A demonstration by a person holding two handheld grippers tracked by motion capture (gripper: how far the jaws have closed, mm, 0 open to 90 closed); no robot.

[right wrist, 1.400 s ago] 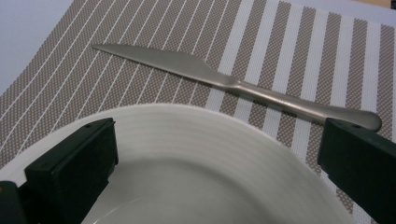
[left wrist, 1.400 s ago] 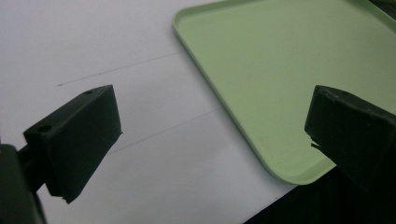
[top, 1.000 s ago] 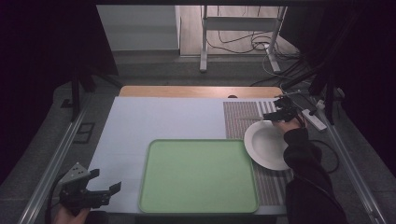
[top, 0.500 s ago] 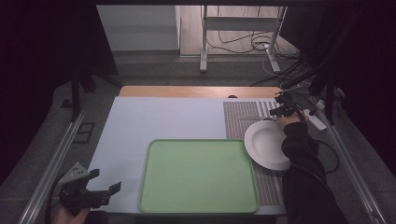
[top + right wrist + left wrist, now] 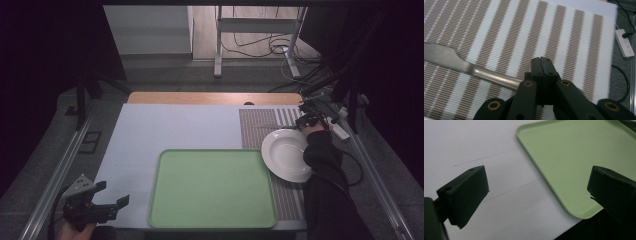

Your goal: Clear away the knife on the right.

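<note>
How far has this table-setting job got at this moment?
Done: the white plate lies on the striped mat beside the green tray. In hand: the right gripper is shut on the knife, above the mat. Left: setting the knife down; the left gripper waits open, holding nothing.

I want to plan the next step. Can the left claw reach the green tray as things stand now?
Probably yes. The left claw is open and hovers at the near left corner of the table, close beside the green tray. Bare white table surface lies between them, and the tray's near rim faces its jaws.
</note>
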